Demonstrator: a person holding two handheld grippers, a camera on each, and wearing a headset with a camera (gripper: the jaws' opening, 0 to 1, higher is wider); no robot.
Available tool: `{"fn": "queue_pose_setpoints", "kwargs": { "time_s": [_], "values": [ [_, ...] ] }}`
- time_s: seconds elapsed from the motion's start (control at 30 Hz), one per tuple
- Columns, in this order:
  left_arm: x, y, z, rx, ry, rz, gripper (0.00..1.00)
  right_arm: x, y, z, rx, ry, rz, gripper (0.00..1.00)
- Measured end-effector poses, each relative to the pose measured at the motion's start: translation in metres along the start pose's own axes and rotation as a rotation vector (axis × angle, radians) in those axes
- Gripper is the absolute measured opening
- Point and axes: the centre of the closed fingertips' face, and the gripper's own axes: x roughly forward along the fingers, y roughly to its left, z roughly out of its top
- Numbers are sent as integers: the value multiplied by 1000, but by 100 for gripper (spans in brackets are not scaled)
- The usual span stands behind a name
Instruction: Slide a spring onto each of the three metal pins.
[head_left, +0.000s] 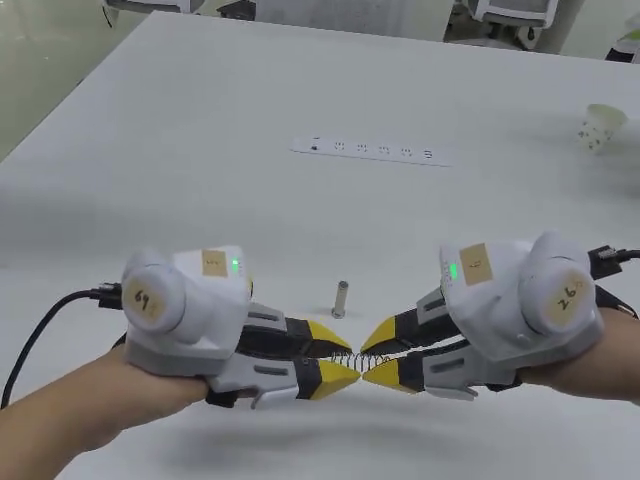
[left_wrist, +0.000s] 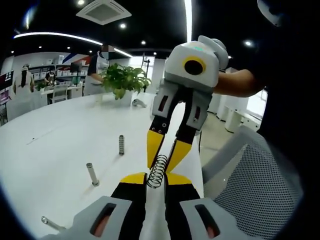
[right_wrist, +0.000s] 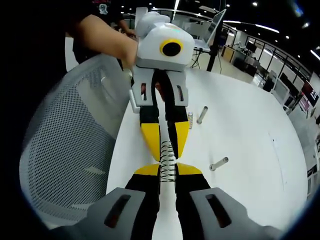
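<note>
A small coil spring (head_left: 360, 357) spans the gap between the two grippers, low over the white table (head_left: 200, 180). My left gripper (head_left: 350, 360) is shut on one end of it. My right gripper (head_left: 367, 360) meets it tip to tip and is shut on the other end. In the left gripper view the spring (left_wrist: 158, 170) runs from my own tips (left_wrist: 156, 178) up to the right gripper (left_wrist: 167, 149). A bare upright pin (head_left: 341, 298) stands just behind the tips. Another pin (left_wrist: 121, 144) carries a spring, and a third pin (left_wrist: 50, 223) lies flat.
A white power strip (head_left: 370, 151) lies across the middle of the table and a paper cup (head_left: 603, 126) sits at the far right. A mesh chair (right_wrist: 65, 140) stands at the table's near edge. A black cable (head_left: 40, 330) trails from the left gripper.
</note>
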Motion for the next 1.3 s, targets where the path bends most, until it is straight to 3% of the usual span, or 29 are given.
{"fn": "queue_pose_setpoints", "kwargs": {
  "time_s": [0.63, 0.93, 1.07, 1.3],
  "values": [
    [1, -8, -1, 39, 19, -38, 2, -1, 5, -3, 21, -10, -2, 8],
    [-3, -7, 3, 27, 9, -42, 2, -6, 5, -11, 76, -20, -11, 14],
    [-4, -8, 3, 26, 10, -42, 2, -8, 5, -18, 83, -17, -23, 13],
    [-4, -9, 1, 21, 17, -49, 2, -8, 5, -15, 83, -36, -33, 10]
  ]
}}
